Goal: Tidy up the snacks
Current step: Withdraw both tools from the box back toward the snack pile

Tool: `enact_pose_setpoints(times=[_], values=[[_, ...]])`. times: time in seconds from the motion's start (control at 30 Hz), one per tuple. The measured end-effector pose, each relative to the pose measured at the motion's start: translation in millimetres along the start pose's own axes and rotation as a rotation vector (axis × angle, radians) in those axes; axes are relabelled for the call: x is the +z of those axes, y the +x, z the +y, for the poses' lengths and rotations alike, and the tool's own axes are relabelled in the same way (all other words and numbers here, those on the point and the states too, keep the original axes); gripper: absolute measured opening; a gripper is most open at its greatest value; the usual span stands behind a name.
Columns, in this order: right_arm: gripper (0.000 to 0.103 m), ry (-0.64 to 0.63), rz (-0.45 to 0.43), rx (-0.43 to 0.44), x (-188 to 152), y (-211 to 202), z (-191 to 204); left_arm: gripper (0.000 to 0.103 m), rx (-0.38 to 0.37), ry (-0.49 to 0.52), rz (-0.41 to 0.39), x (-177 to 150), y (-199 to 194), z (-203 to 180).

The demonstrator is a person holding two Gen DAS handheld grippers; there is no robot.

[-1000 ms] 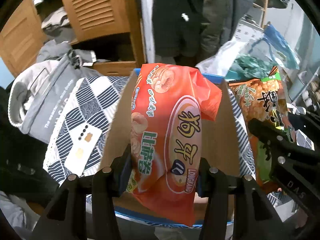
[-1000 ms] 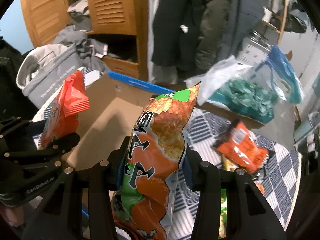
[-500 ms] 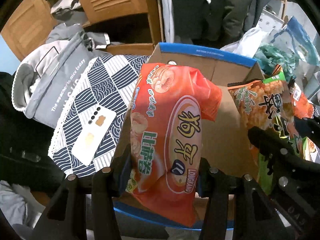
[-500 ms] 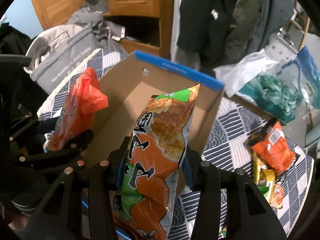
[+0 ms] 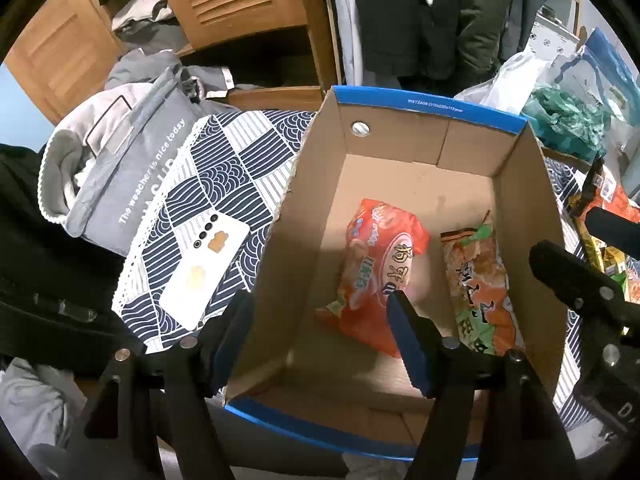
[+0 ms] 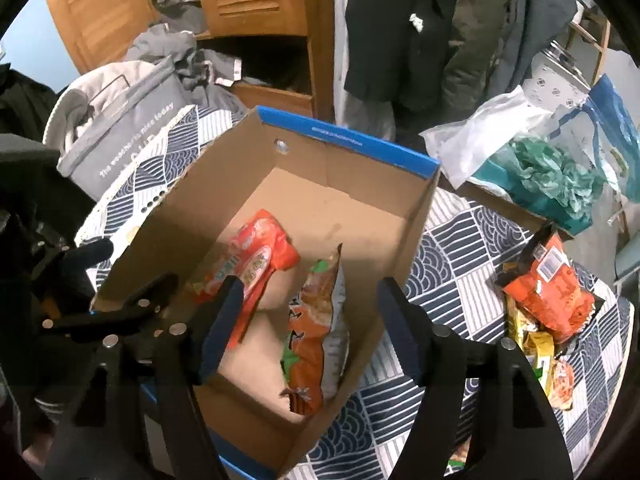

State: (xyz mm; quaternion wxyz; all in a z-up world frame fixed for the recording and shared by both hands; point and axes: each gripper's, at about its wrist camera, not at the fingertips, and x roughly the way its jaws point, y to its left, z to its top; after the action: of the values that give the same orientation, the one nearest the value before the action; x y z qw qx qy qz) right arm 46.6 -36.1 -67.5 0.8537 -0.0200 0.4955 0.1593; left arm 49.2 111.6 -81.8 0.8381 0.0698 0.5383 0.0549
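Tongs (image 5: 320, 344) over half-hidden red packet (image 5: 380, 264)

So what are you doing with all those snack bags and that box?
A person holding a gripper in each hand is tidying snacks into a cardboard box. Two bags lie side by side on its floor: a red-orange snack bag and an orange-green snack bag. The left gripper and the right gripper are both open above the box, holding nothing. More snack packets wait on the patterned tablecloth to the right, and a white phone lies left of the box.
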Motion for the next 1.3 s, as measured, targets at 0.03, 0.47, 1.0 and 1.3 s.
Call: enact_pose_setpoints(times=[0.03,0.47,1.0,1.3], values=[[0.070,0.002,-0.005,-0.005,-0.1,-2.1,-1.4,0.071,-0.002,-0.001,-0.005,0.2,-1.9,0.0],[0.071,0.020,-0.039,-0.072,-13.6,-25.1,-33.7,0.076,-0.054,0.000,-0.045,3.6,-23.0,-21.9],[0.071,0.077,-0.063,-0.148,-45.9,-53.4,-91.2,0.077,-0.097,0.124,-0.084,-1.2,-51.4,-90.7],[0.071,0.134,-0.062,-0.191,-71.8,-67.6,-131.9,0.077,-0.109,0.196,-0.100,-4.9,-64.4,-130.8]])
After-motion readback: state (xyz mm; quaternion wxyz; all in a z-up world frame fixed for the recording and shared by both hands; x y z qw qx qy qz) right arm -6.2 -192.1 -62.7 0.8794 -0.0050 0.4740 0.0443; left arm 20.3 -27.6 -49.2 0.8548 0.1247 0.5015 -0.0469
